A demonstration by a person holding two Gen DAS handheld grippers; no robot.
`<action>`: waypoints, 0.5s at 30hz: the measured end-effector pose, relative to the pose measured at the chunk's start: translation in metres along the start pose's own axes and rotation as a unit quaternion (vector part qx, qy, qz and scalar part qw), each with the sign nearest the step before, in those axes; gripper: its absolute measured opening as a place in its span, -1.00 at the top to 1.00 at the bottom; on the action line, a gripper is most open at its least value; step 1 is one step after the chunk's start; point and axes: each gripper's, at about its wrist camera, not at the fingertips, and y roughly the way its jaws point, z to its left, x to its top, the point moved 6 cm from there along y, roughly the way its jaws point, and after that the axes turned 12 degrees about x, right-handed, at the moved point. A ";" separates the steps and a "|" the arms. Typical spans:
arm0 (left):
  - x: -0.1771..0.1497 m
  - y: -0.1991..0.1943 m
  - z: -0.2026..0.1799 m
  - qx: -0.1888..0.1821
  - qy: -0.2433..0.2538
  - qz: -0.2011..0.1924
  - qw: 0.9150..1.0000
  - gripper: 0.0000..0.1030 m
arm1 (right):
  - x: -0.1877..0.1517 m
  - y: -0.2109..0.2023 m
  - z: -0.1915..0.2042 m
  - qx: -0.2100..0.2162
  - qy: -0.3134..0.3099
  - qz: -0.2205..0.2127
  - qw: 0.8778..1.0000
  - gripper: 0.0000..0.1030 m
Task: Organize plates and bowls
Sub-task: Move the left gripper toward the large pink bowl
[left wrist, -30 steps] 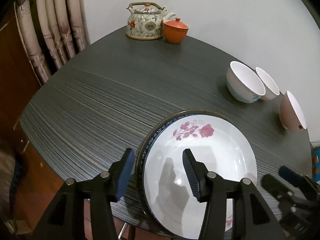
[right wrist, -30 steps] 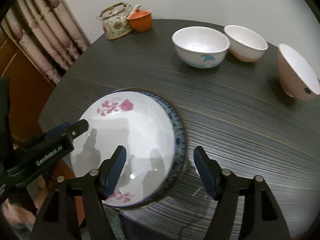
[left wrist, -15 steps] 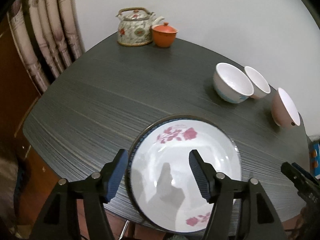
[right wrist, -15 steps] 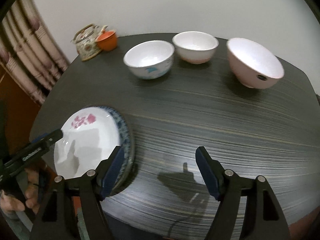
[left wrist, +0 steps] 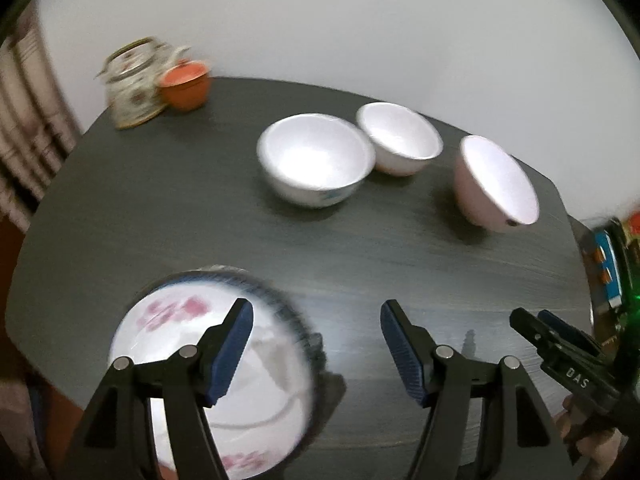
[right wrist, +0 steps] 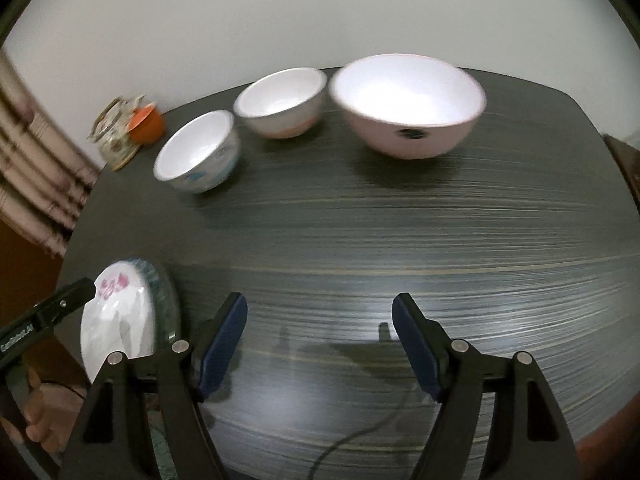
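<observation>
Fingers of the left gripper (left wrist: 316, 344) are opening and the right gripper (right wrist: 320, 344) gapes, both empty beside the stacked plates (left wrist: 208, 364), with three bowls (left wrist: 316, 160) beyond, so a hasty reach could topple one.

My table (right wrist: 400, 240) is dark wood-grain laminate with fine pale streaks and a low sheen. The plates (left wrist: 192, 344) look like glossy glazed ceramic, white with pink flowers. Three bowls (right wrist: 408, 104) are smooth, shiny ceramic too, one pink outside. My fingers (right wrist: 416, 348) are matt black plastic with ribbed blue rubbery pads and small metal pins. A glazed orange cup (left wrist: 186, 84) sits beside a patterned teapot (left wrist: 132, 84). Curtains (right wrist: 36, 172) are soft cloth.
</observation>
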 end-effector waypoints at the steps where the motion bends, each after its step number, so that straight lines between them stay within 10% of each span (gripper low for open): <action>1: 0.006 0.000 -0.010 -0.007 0.002 0.001 1.000 -0.32 | 0.003 -0.002 -0.009 -0.003 0.005 0.000 1.000 -0.41; 15: 0.081 0.032 -0.109 -0.045 -0.004 0.045 0.998 -0.32 | 0.090 -0.036 -0.096 -0.005 0.072 -0.052 0.996 -0.41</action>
